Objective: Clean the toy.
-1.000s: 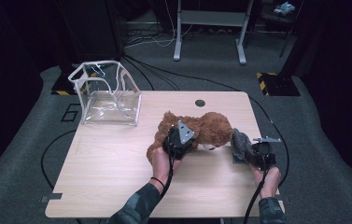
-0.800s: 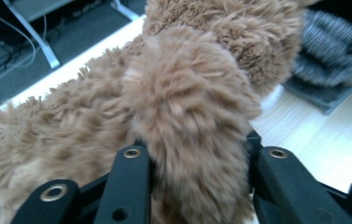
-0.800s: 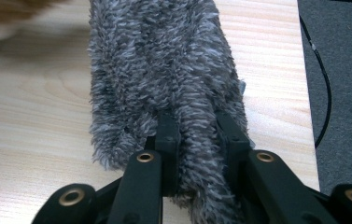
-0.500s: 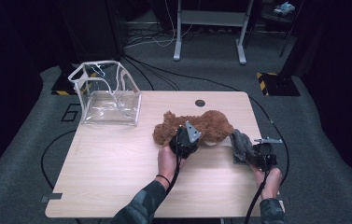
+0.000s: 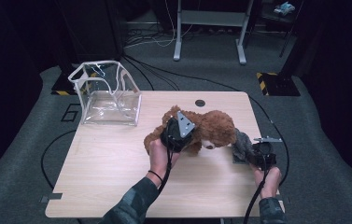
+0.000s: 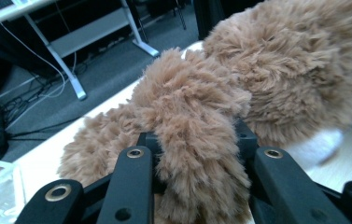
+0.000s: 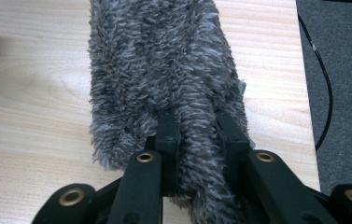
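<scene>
Left claw (image 6: 197, 154) pinches a limb of the brown plush (image 6: 276, 70); right claw (image 7: 197, 135) grips the grey plush (image 7: 164, 60).

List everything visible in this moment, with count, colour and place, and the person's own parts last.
brown plush toy: 1, brown, table centre-right, a limb between the left gripper's jaws
grey plush toy: 1, grey, near right edge, clamped by the right gripper
clear bag: 1, transparent with white trim, far-left corner
table: 1, light wood
metal stand: 1, grey, floor behind
cables: several, black, floor
left gripper: 1, black
right gripper: 1, black
</scene>
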Demonstrator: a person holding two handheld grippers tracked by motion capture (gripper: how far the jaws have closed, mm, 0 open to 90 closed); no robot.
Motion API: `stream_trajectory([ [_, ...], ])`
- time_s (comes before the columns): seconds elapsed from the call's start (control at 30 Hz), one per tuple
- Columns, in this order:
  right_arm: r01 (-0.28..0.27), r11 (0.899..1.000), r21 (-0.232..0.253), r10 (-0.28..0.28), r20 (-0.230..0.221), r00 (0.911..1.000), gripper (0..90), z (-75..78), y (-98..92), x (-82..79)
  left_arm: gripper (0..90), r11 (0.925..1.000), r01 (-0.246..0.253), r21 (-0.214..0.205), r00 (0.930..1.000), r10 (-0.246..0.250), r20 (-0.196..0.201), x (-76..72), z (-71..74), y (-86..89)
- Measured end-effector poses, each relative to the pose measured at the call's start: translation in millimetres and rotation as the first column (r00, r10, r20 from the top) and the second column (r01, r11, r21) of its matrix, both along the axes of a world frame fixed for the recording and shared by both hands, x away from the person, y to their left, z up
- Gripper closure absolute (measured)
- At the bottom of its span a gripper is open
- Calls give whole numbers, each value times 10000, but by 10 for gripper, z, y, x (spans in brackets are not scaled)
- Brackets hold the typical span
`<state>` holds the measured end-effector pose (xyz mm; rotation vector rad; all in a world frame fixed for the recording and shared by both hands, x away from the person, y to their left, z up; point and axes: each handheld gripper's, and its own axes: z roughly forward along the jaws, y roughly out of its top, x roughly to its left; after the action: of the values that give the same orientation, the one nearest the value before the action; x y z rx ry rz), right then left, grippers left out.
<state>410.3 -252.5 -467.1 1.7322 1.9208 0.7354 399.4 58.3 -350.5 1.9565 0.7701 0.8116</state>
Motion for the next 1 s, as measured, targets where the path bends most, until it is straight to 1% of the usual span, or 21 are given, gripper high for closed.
stream_trajectory([
  [0.07,17,10000,7,-17,-33,10000,748,-9,-1,5,692,9999,99,85,9998,-98,-174,49,64,5],
  [0.1,70,10000,47,-70,-77,9999,748,-15,4,4,691,9997,168,183,9995,-164,-261,73,70,-2],
  [0.17,87,10000,36,-87,-105,9999,748,-25,1,8,687,9984,291,479,9976,-260,-635,162,34,-47],
  [0.23,93,9999,45,-92,-127,9999,748,-29,6,6,681,9949,501,879,9945,-416,-962,246,-57,-121],
  [0.3,14,10000,24,-14,-114,9999,748,-26,1,4,674,9931,622,992,9910,-497,-1239,299,-137,-178],
  [0.37,-27,10000,-11,27,-103,9999,748,-24,-3,0,666,9918,616,1120,9884,-450,-1448,355,-239,-235],
  [0.4,-40,10000,-34,40,-107,9999,748,-23,-8,-3,655,9918,625,1115,9875,-453,-1509,377,-271,-250],
  [0.47,-26,10000,-12,26,-118,9999,748,-24,-18,-5,648,9901,578,1278,9848,-356,-1698,439,-345,-287],
  [0.5,12,10000,14,-12,-138,9999,748,-24,-21,-8,638,9901,551,1290,9830,-311,-1811,468,-375,-301],
  [0.53,27,10000,30,-26,-156,9999,748,-25,-26,-12,616,9890,438,1412,9837,-180,-1790,496,-402,-317],
  [0.6,81,9999,72,-80,-202,9998,748,-30,-29,-19,607,9885,374,1462,9826,-97,-1857,542,-436,-335],
  [0.63,75,9999,70,-73,-204,9998,748,-33,-33,-19,597,9879,297,1523,9833,-15,-1819,551,-441,-343],
  [0.67,51,10000,82,-50,-213,9998,748,-38,-37,-19,579,9877,178,1556,9857,88,-1685,558,-444,-351],
  [0.7,47,10000,59,-46,-190,9998,748,-41,-40,-19,544,9872,108,1594,9866,155,-1626,560,-435,-353],
  [0.73,17,10000,35,-17,-168,9999,748,-43,-45,-19,516,9851,-26,1722,9893,277,-1434,556,-427,-356],
  [0.77,25,10000,67,-24,-182,9998,748,-45,-45,-19,486,9843,-285,1744,9919,494,-1170,558,-419,-355],
  [0.8,6,10000,34,-5,-164,9999,748,-46,-46,-18,452,9833,-429,1769,9928,618,-1028,564,-417,-351],
  [0.83,14,10000,51,-13,-169,9999,748,-46,-45,-18,419,9790,-726,1905,9929,890,-788,574,-416,-347],
  [0.87,-1,10000,53,2,-172,9999,748,-48,-43,-18,386,9763,-929,1956,9919,1078,-669,596,-420,-337],
  [0.93,-24,10000,44,24,-179,9998,748,-50,-36,-18,360,9727,-1272,1942,9879,1418,-629,643,-431,-302],
  [1.0,43,9999,104,-41,-234,9997,747,-52,-23,-21,330,9723,-1413,1862,9846,1575,-756,687,-456,-272],
])
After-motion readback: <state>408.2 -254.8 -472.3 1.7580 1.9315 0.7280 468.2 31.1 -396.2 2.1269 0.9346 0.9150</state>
